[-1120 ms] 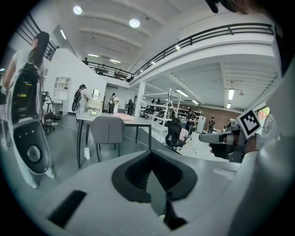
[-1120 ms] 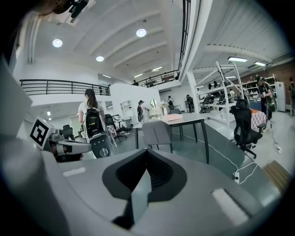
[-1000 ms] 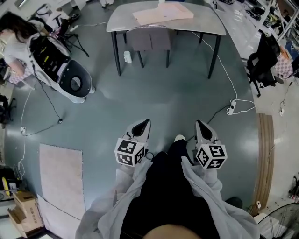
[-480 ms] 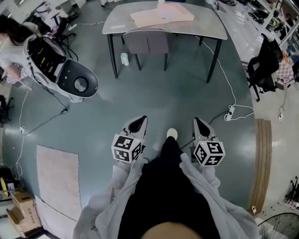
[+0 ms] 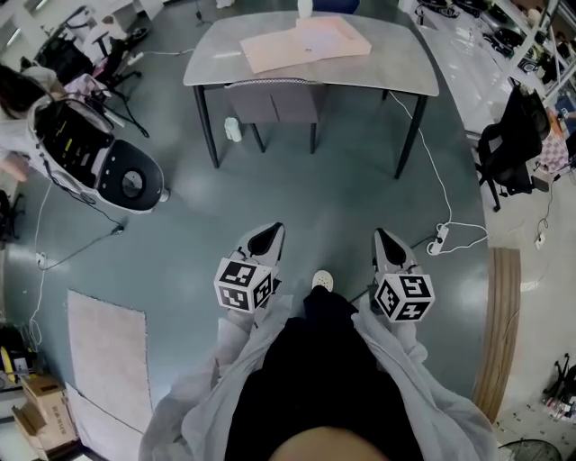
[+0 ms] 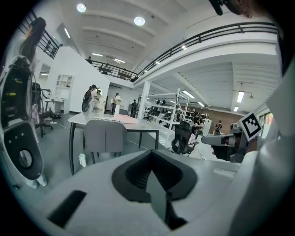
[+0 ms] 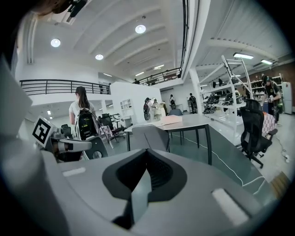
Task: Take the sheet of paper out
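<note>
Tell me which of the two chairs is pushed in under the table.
The grey chair: it is tucked in at the near edge of the table. The black office chair stands apart from the table, off to the right.

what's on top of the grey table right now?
On the table lies a flat pinkish folder or paper stack; a white object stands at the far edge, cropped. Anything beneath the stack is covered.

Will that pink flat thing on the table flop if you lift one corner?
Probably: the pink flat thing looks thin and wide, so it would likely sag. It lies flat on the smooth table, so a push would probably slide it.
</note>
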### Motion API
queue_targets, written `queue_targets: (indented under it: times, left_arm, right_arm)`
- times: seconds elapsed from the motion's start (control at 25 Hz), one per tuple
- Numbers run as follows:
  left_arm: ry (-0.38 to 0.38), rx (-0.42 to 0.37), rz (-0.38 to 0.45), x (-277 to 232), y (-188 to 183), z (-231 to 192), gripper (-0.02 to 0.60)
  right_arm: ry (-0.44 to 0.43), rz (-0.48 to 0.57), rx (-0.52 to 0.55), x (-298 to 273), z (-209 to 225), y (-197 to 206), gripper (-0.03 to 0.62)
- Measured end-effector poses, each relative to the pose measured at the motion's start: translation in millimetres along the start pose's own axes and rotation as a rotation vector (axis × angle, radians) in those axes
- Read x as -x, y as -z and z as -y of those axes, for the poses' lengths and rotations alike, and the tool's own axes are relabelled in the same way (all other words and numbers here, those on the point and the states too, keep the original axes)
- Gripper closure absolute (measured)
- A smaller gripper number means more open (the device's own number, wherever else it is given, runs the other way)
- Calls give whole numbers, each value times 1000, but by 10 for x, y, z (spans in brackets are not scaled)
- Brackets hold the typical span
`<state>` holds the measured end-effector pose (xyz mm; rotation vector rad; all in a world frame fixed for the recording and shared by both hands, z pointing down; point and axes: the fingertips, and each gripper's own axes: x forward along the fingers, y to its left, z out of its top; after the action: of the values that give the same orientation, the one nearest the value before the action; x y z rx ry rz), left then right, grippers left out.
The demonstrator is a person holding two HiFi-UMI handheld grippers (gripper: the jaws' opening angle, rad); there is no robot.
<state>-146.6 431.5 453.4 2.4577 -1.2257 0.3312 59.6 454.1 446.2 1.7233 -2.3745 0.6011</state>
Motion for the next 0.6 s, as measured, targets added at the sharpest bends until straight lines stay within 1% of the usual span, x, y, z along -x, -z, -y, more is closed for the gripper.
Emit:
queue_targets:
  times: [0.24, 0.28, 0.32, 0.36, 0.48, 0.52, 0.6]
  left_arm:
    - [-26, 2, 18, -388, -204, -159, 578]
    - [-26, 8, 20, -444, -221, -179, 558]
    - [-27, 17, 18, -499, -229, -196, 482]
    - [-30, 26, 15, -553, -237, -213, 424]
    - [-46, 45, 19, -691, -289, -248, 356]
    - [-49, 51, 23, -734, -308, -254, 314]
    - [-54, 68, 31, -812, -330, -275, 209]
  right_arm:
    - [-16, -11, -1, -367, 253, -151, 583]
    - [-19, -11, -1, -413, 290, -167, 583]
    - [-23, -11, -1, -456, 325, -180, 583]
    - [-27, -11, -1, -494, 362, -194, 583]
    - [-35, -9, 0, -602, 474, -250, 583]
    - [-38, -7, 2, -641, 509, -273, 583]
    - [-47, -4, 4, -722, 554, -309, 583]
